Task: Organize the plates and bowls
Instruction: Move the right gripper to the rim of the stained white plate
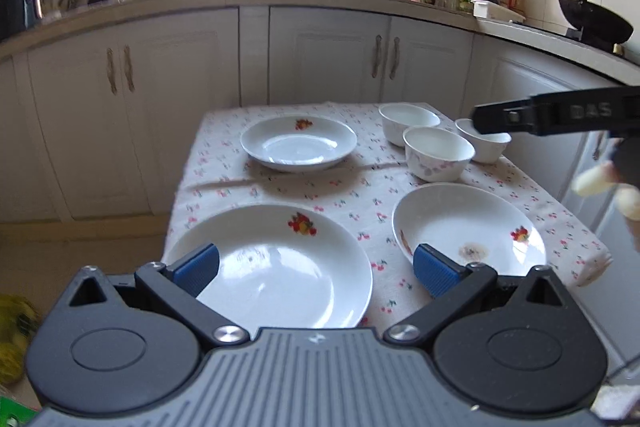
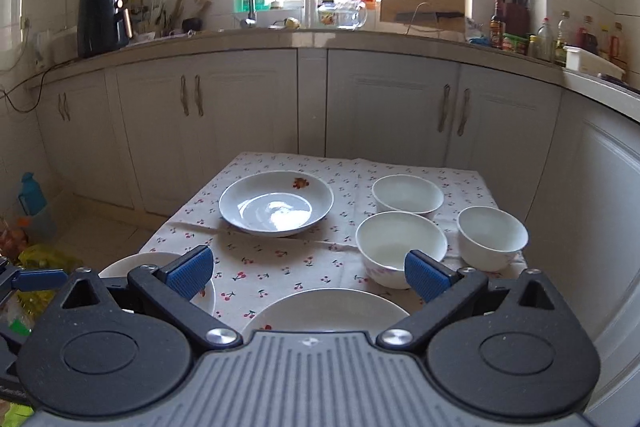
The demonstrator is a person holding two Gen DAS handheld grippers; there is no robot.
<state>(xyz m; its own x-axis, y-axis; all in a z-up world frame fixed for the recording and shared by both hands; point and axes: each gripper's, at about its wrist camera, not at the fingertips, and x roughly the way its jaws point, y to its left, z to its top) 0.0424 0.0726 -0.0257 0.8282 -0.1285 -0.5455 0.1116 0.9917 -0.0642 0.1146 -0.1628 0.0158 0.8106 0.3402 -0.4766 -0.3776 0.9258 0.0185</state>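
Note:
Three white plates with fruit prints lie on the cherry-print tablecloth [image 1: 280,187]: a near left plate [image 1: 280,275], a near right plate [image 1: 468,227] with a brown stain, and a far plate [image 1: 298,143]. Three white bowls stand at the far right: back bowl [image 1: 408,121], middle bowl [image 1: 438,153], right bowl [image 1: 484,147]. My left gripper [image 1: 316,267] is open and empty above the near left plate. My right gripper [image 2: 308,273] is open and empty above the near right plate [image 2: 324,311], before the middle bowl [image 2: 400,247]. The far plate [image 2: 276,203] lies beyond.
The table is small, with floor on the left and white cabinets [image 2: 240,115] behind and to the right. The kitchen counter [image 2: 320,37] carries bottles, a kettle and a cutting board. Bags [image 2: 36,259] lie on the floor at the left.

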